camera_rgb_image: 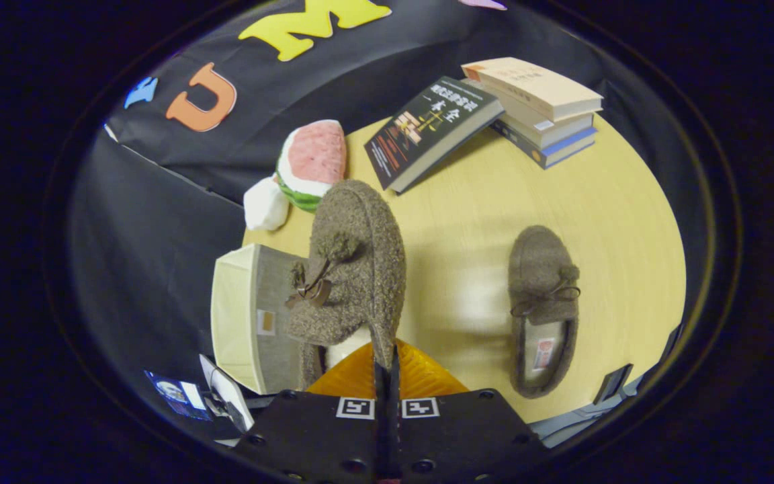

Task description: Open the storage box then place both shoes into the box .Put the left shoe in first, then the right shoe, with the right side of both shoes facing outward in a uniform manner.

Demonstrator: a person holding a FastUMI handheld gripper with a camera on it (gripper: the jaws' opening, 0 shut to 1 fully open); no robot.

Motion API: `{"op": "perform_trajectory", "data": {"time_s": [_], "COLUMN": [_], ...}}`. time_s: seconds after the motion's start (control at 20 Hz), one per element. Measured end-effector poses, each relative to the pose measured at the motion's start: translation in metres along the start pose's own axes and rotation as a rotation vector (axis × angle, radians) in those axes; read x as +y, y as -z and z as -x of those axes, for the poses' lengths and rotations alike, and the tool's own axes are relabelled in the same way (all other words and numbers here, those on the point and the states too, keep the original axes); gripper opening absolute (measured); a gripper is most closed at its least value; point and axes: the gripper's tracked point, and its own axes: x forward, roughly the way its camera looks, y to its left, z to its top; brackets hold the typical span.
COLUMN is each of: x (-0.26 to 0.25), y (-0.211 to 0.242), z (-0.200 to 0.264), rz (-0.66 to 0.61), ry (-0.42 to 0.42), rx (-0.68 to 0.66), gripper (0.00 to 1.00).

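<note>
- Gripper view: gripper [387, 366] fingers closed on the collar of the lifted shoe [353, 269], toe pointing away
- storage box [246, 323] lies just beside it, lower left

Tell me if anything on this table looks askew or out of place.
One dark-covered book leans tilted against the stack of books instead of lying flat. The gripper is shut on a fuzzy brown slipper, held above the open cream storage box; its twin slipper lies on the wooden table.
</note>
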Motion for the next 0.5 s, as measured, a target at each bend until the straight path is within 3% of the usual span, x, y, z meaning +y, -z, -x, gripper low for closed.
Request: {"op": "perform_trajectory", "data": {"time_s": [0.25,0.5], "x": [0.078,0.161], "y": [-0.006,0.003], "z": [0.021,-0.007], "rz": [0.036,0.049], "ry": [-0.042,-0.086], "rx": [-0.019,-0.004], "gripper": [0.0,0.0]}}
